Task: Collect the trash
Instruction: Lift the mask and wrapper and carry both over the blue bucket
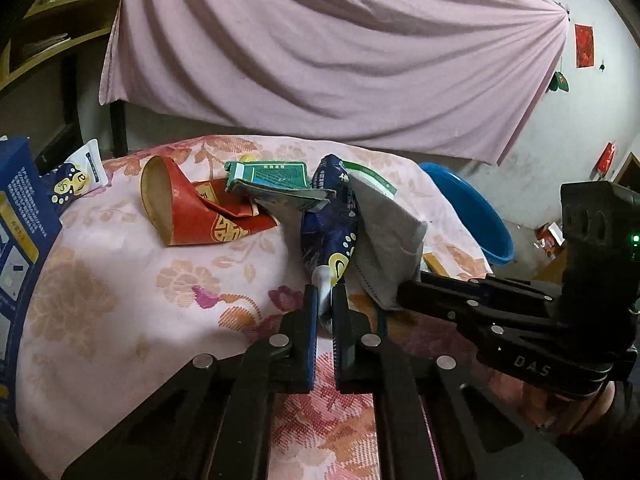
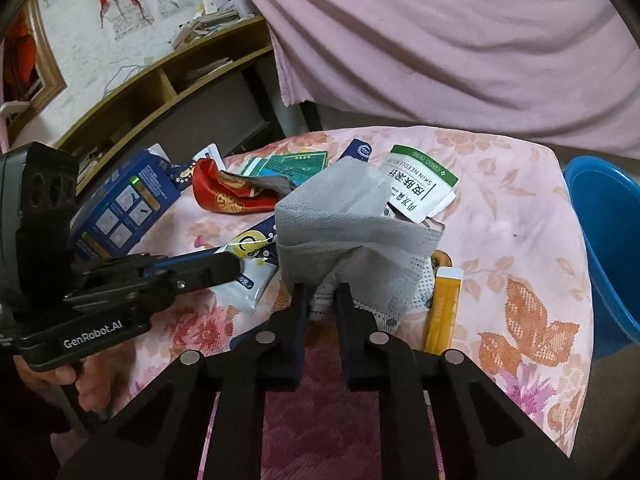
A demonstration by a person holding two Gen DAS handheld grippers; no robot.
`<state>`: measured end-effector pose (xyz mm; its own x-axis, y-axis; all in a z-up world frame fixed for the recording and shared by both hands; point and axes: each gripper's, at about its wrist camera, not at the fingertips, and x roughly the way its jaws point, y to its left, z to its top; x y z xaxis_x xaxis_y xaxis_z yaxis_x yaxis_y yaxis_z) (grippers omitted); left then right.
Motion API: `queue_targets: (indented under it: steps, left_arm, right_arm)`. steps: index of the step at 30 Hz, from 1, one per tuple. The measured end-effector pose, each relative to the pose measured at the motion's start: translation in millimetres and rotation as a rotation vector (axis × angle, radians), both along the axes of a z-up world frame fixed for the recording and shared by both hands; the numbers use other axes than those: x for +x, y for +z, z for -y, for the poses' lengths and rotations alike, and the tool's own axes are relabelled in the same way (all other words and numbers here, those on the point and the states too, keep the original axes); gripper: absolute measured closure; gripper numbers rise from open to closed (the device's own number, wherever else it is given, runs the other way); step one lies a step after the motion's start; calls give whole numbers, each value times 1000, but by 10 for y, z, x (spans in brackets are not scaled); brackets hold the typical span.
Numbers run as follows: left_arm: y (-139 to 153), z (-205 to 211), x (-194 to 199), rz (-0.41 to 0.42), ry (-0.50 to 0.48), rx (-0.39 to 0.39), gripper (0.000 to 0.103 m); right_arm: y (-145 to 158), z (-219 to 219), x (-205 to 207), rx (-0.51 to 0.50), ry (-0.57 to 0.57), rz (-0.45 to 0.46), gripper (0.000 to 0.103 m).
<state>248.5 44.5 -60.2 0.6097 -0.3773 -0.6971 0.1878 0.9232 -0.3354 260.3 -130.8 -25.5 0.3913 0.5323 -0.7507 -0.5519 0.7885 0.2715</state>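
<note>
On the pink floral tablecloth (image 1: 120, 280) lies a heap of trash. My left gripper (image 1: 325, 300) is shut on the near end of a dark blue snack wrapper (image 1: 332, 236) with yellow dots; from the right wrist view the same gripper (image 2: 236, 266) pinches that wrapper (image 2: 250, 280) from the left. My right gripper (image 2: 322, 300) is shut on the lower edge of a crumpled grey face mask (image 2: 352, 220). In the left wrist view it (image 1: 402, 296) comes in from the right, and the mask (image 1: 388, 236) leans against the wrapper.
A crushed red paper cup (image 1: 188, 212), a green carton (image 1: 272, 178) and a white-green packet (image 2: 420, 184) lie behind the held items. A yellow sachet (image 2: 442, 308) lies right of the mask. A blue box (image 1: 20, 220) stands at left, a blue basin (image 1: 472, 216) beyond the table's right edge.
</note>
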Motion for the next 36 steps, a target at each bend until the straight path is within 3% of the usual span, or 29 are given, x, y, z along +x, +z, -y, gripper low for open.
queue_targets:
  steps: [11,18,28,36]
  left_arm:
    - [177,-23,-342,56,-7,6,100]
    - [352,43,-477,152,20,-11,100]
    - [965,575,-389,486,14,-21,100]
    - [1250,1188,-79,746,-25,-23,99]
  right_arm:
    - [234,264,-338,72,-73,88,94]
    - [537,496,-679,108,-121,298,94]
    - [1132,862,-820,168,-221,719,94]
    - [1338,1375,-630,132,-359,927,94]
